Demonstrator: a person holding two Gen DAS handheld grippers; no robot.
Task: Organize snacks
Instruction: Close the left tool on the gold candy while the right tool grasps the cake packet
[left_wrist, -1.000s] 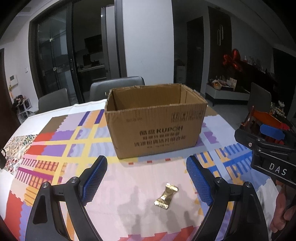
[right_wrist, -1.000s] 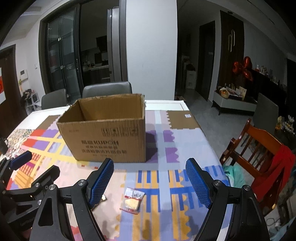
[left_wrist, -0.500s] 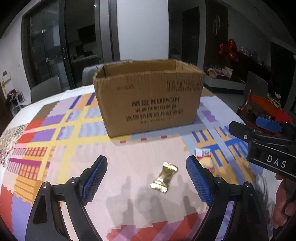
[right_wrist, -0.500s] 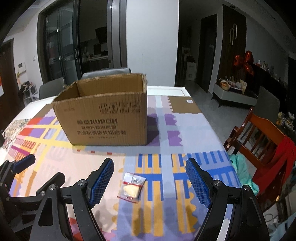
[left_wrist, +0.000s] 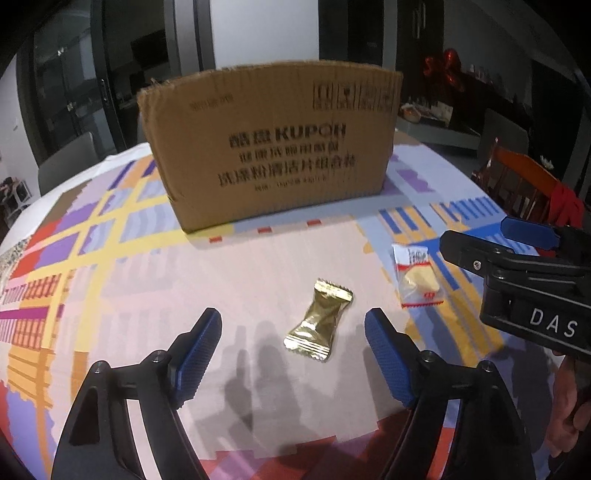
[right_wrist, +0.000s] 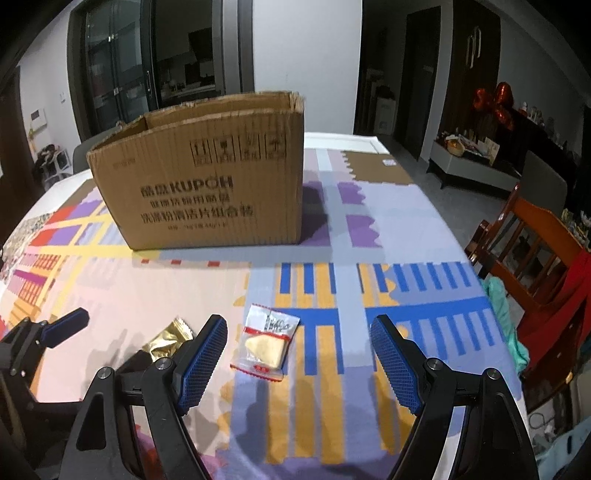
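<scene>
A gold-wrapped snack (left_wrist: 320, 320) lies on the patterned tablecloth between the blue pads of my left gripper (left_wrist: 293, 328), whose jaws are closing but do not touch it. A clear packet with a pale biscuit and red trim (right_wrist: 266, 341) lies between the fingers of my right gripper (right_wrist: 298, 330), which stands open above it. The same packet (left_wrist: 416, 275) shows to the right in the left wrist view, beside the right gripper's body. The gold snack (right_wrist: 168, 339) peeks out left of my right gripper. An open cardboard box (left_wrist: 273, 147) stands behind both snacks.
The table (right_wrist: 388, 221) carries a colourful checked cloth. A wooden chair with a red cloth (right_wrist: 546, 258) stands off its right edge. Grey chairs (left_wrist: 68, 162) sit behind the box. A hand (left_wrist: 565, 413) holds the right gripper's handle.
Both grippers have sunk toward the table and tilted down, so the snacks and box look larger. The left jaws have narrowed a little around the gold snack.
</scene>
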